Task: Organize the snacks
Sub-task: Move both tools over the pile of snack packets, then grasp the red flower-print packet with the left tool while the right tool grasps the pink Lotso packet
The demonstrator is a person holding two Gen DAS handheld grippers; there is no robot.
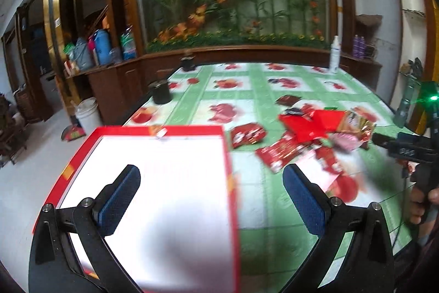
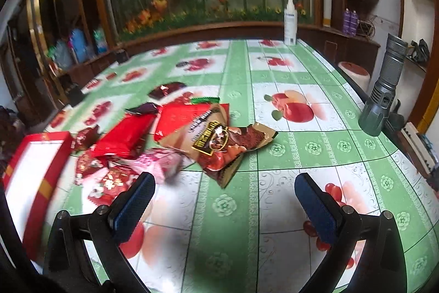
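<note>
A red box with a white inside (image 1: 164,183) lies at the table's left edge, also visible as the box (image 2: 30,169) in the right wrist view. My left gripper (image 1: 211,180) hangs open above its right wall, holding nothing. A heap of snack packets (image 1: 315,133) lies on the green fruit-print cloth to the right of the box. In the right wrist view the heap shows a big red packet (image 2: 189,117), a brown packet (image 2: 230,150) and a pink packet (image 2: 162,161). My right gripper (image 2: 225,188) stands open just in front of the heap, empty.
A white spray bottle (image 2: 290,21) stands at the table's far edge. A grey flashlight (image 2: 384,89) leans at the right edge. Two dark jars (image 1: 160,92) sit at the far left of the table. A white bucket (image 1: 87,114) stands on the floor.
</note>
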